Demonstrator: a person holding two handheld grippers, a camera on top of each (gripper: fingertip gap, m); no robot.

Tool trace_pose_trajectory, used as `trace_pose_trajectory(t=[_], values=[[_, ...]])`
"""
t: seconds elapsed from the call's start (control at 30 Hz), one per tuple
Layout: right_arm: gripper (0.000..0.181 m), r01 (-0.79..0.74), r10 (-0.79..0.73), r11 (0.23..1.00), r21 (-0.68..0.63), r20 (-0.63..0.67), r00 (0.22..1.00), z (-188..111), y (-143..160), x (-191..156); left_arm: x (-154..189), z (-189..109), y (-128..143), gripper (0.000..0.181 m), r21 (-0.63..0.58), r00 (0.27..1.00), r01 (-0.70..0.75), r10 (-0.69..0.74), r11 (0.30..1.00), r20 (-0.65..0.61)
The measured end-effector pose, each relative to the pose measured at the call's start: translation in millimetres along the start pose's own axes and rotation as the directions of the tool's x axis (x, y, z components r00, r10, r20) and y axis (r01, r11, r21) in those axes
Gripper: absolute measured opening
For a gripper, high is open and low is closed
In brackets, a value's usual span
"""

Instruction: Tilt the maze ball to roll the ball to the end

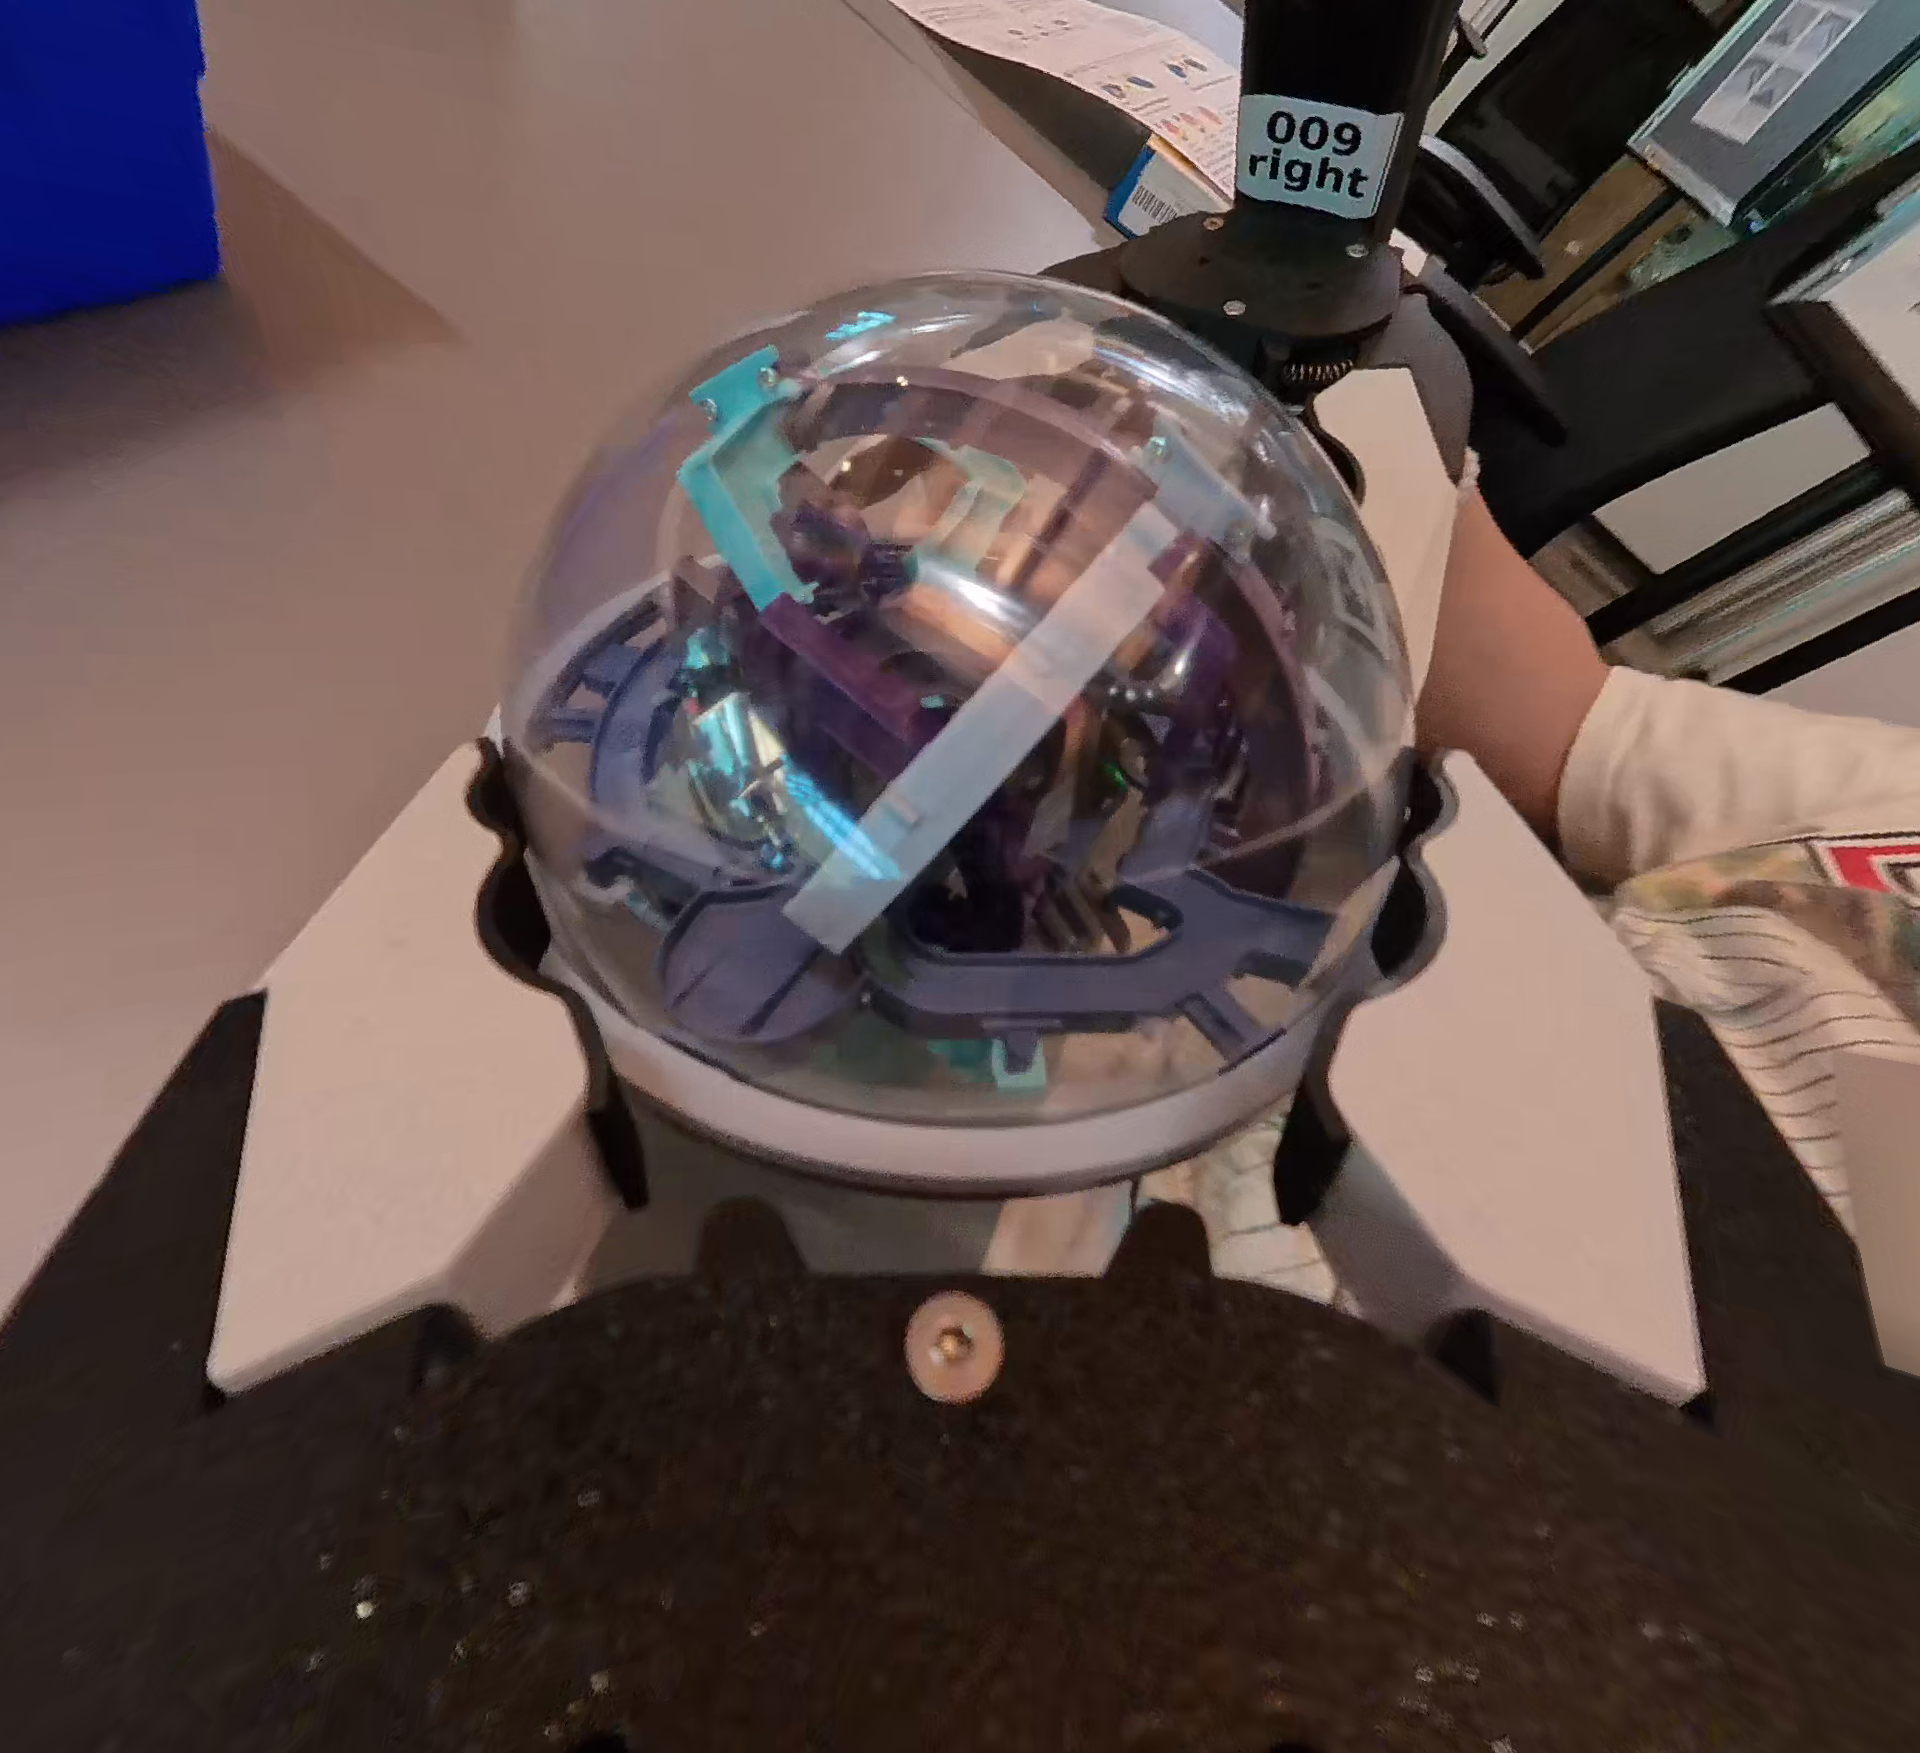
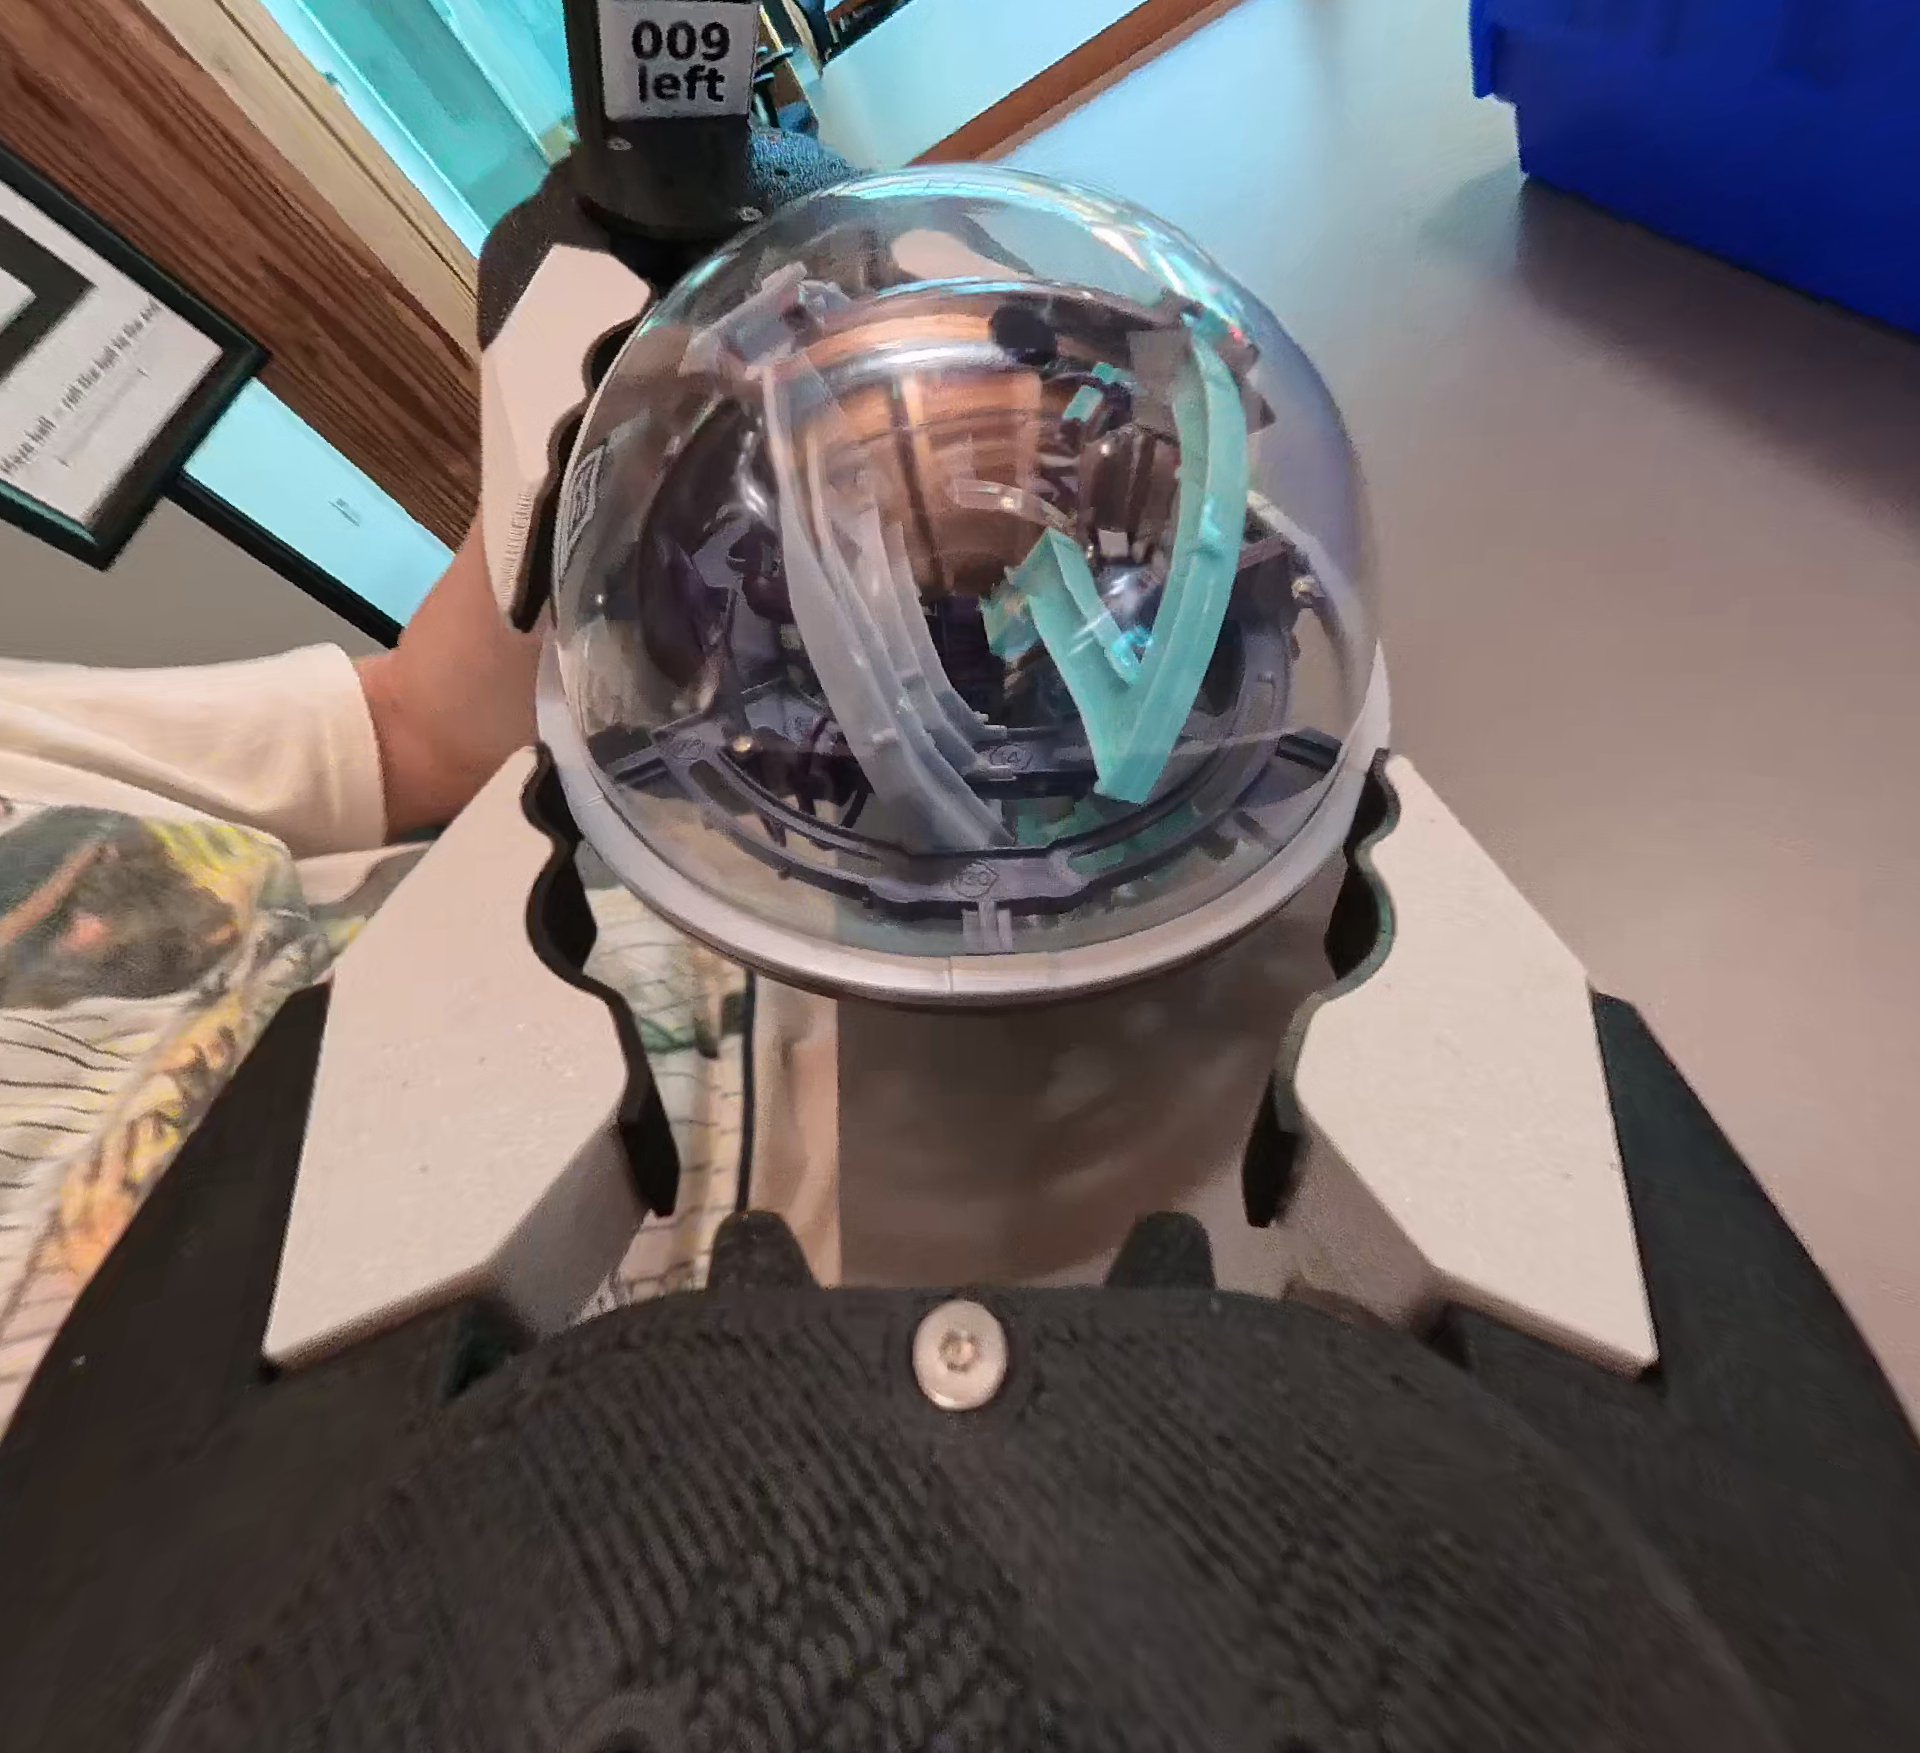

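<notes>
Maze ball (image 1: 956, 695) | clear sphere, white band, teal-purple-grey tracks | clamped by both hand-held grippers: left (image 1: 961, 882), right (image 2: 961, 882)

Clear maze ball (image 1: 956, 695) with teal, purple and grey tracks; blue bin (image 2: 1704, 62).

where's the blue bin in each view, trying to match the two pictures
Left wrist view: the blue bin fills the upper left corner, on the grey table, left of the maze ball.
Right wrist view: the same bin sits in the upper right corner, right of the ball.
Shared landmark: the maze ball's white equator ring, at centre in both.
</notes>
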State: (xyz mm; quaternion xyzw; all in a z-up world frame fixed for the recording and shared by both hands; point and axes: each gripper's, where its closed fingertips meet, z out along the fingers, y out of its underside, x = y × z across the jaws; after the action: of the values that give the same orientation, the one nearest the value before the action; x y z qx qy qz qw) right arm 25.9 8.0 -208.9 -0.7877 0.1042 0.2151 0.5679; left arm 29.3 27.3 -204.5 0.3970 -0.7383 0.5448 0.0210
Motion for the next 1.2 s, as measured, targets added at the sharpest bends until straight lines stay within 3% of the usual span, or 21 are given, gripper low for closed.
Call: trace_pose_trajectory(t=[0.23,0.37,0.5,0.6,0.77,0.93,1.1,1.2], values=[[0.143,0.001,-0.001,1.000,0.026,0.019,1.000,7,-4,-6,1,-10,11,0.158,-0.055,0.999,0.035,-0.035,0.998,0.013],[0.142,0.048,-0.048,0.999,-0.006,0.006,0.999,8,0,-8,2,-11,11,0.157,-0.067,0.998,-0.036,0.039,0.997,0.041],[0.126,0.114,-0.115,0.993,-0.022,-0.067,0.991,9,4,5,-18,-19,-4,0.157,-0.024,0.952,-0.189,0.189,0.982,0.239],[0.133,0.196,-0.201,0.978,-0.065,-0.085,0.976,15,12,7,-27,-21,-9,0.158,-0.021,0.920,-0.200,0.195,0.980,0.339],[0.132,0.199,-0.204,0.978,-0.053,-0.105,0.973,19,8,8,-30,-22,-7,0.157,0.014,0.955,-0.113,0.105,0.994,0.277],[0.118,-0.069,0.077,0.992,0.106,-0.071,0.995,7,-14,23,-33,-23,-3,0.157,0.074,0.989,-0.083,0.073,0.994,0.128],[0.126,-0.120,0.119,0.990,0.078,0.010,0.993,17,-4,17,-27,-16,-3,0.157,0.142,0.982,-0.186,0.180,0.972,0.053],[0.148,-0.067,0.069,0.995,0.078,-0.019,0.997,27,-4,15,-19,-8,-3,0.157,0.165,0.966,-0.260,0.258,0.951,0.028]])
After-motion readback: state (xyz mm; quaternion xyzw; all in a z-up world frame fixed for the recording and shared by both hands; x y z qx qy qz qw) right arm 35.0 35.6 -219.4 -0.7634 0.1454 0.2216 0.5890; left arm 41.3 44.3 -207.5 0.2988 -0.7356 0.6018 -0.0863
